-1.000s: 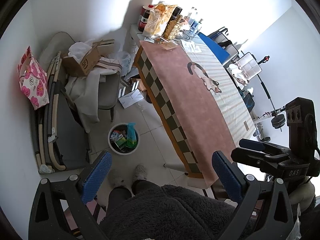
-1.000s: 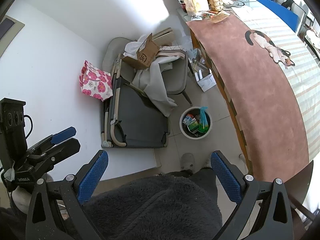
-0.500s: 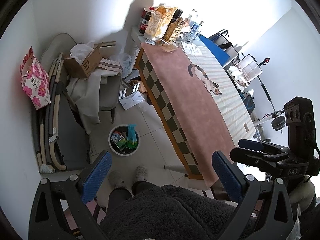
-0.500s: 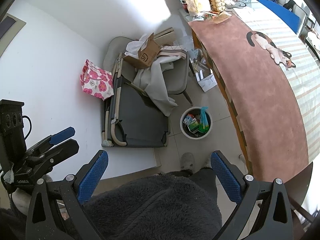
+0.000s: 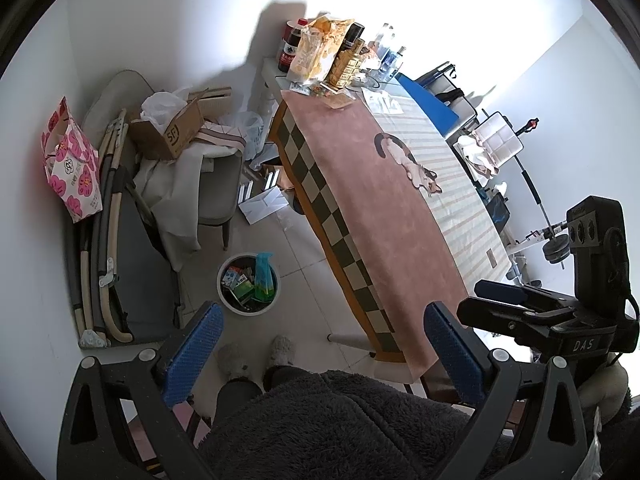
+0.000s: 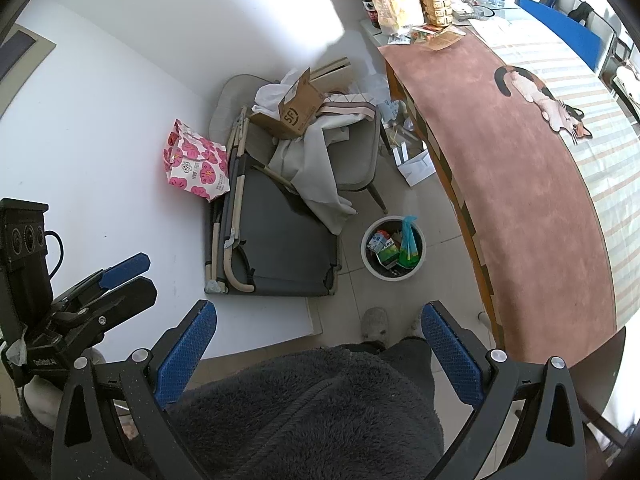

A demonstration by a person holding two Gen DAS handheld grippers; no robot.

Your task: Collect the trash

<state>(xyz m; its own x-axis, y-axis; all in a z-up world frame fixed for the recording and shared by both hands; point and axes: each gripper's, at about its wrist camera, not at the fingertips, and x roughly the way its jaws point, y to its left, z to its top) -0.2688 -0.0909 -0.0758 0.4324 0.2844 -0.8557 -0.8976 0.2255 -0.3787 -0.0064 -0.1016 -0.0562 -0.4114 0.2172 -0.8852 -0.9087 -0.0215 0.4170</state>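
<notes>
A round white trash bin (image 5: 248,284) stands on the tiled floor beside the table; it holds cartons and a blue-green bag. It also shows in the right wrist view (image 6: 393,248). My left gripper (image 5: 320,354) is open and empty, held high over my lap, well above the bin. My right gripper (image 6: 320,354) is open and empty at the same height. Each gripper shows from the side in the other's view, the right one (image 5: 532,312) and the left one (image 6: 96,292). Wrappers (image 5: 334,94) lie at the table's far end.
A long table (image 5: 384,208) with a pink cat-print cloth runs to the right. Bottles and a snack bag (image 5: 320,52) stand at its far end. A chair (image 5: 216,184) piled with cloth and a cardboard box (image 5: 168,132), a folded cot (image 6: 272,236) and a pink flowered bag (image 5: 70,164) line the wall. Papers (image 5: 264,204) lie on the floor.
Both grippers have drifted slightly; the view has shifted a little. Nothing was taken hold of or let go, and both stay open.
</notes>
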